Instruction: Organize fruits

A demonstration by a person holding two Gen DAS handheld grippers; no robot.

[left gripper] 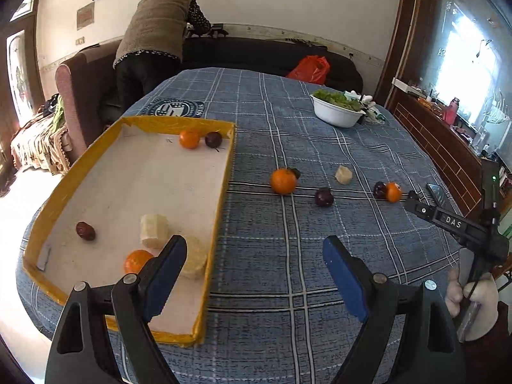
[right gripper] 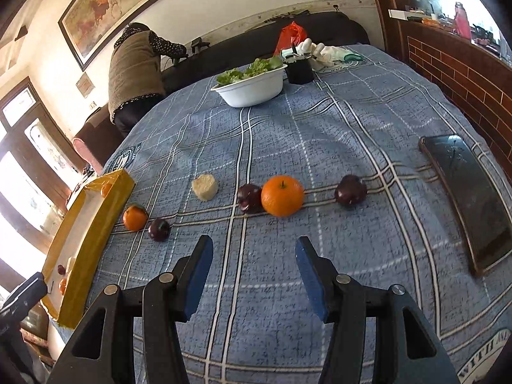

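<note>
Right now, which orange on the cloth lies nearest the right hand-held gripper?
The big orange touching a dark plum, straight ahead of the right hand-held gripper; the smaller orange sits by the yellow tray.

Daylight came from windows: one [left gripper: 464, 64] blown out to glare beyond and right of the left gripper [left gripper: 254, 272], others [right gripper: 19, 192] overexposed left of the right gripper [right gripper: 254, 272]. Shadows under the fruit were soft. Fisheye bending curved the edges, with dark corners; focus stayed fairly sharp.
</note>
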